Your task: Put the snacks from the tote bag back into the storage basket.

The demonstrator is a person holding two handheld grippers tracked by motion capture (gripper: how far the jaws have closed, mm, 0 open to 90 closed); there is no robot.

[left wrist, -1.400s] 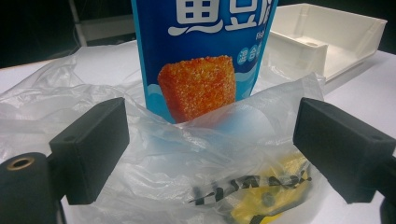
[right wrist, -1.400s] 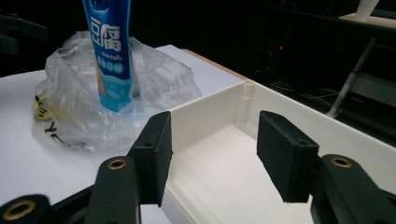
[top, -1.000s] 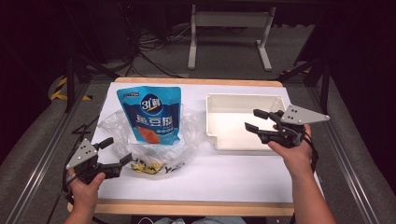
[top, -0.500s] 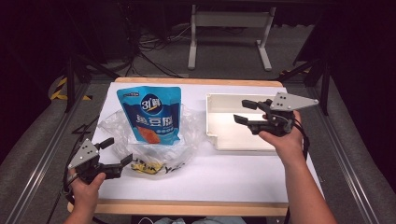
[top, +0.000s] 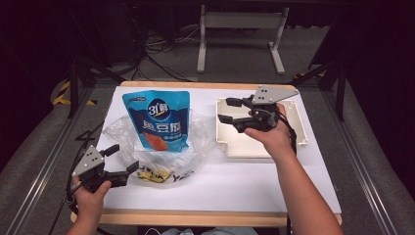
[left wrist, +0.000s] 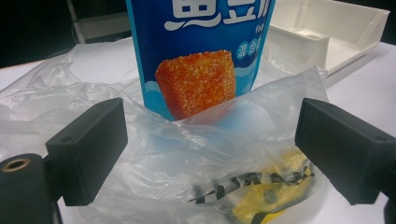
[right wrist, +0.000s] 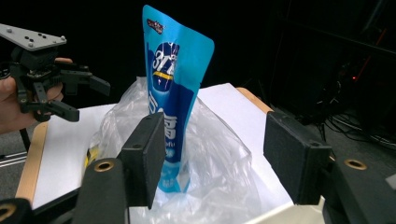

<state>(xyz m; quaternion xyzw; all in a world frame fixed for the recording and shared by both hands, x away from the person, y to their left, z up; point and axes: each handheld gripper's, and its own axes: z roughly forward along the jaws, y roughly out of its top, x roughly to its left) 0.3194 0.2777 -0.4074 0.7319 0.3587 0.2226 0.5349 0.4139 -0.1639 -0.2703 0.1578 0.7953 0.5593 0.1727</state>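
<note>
Blue pouch stands upright in the clear plastic bag, just left of the white tray; both your left gripper and right gripper gape empty, so nothing looks moved yet

Dim workroom, white surface sitting in the only bright patch.

White-topped surface with a wooden edge is catching overhead light; everything beyond is falling into dark. Grey carpeted floor is spreading past the far side, black cables trailing over it. A grey metal stand is standing well back. Yellow-black hazard tape is showing at left. Metal rails are flanking both sides.
</note>
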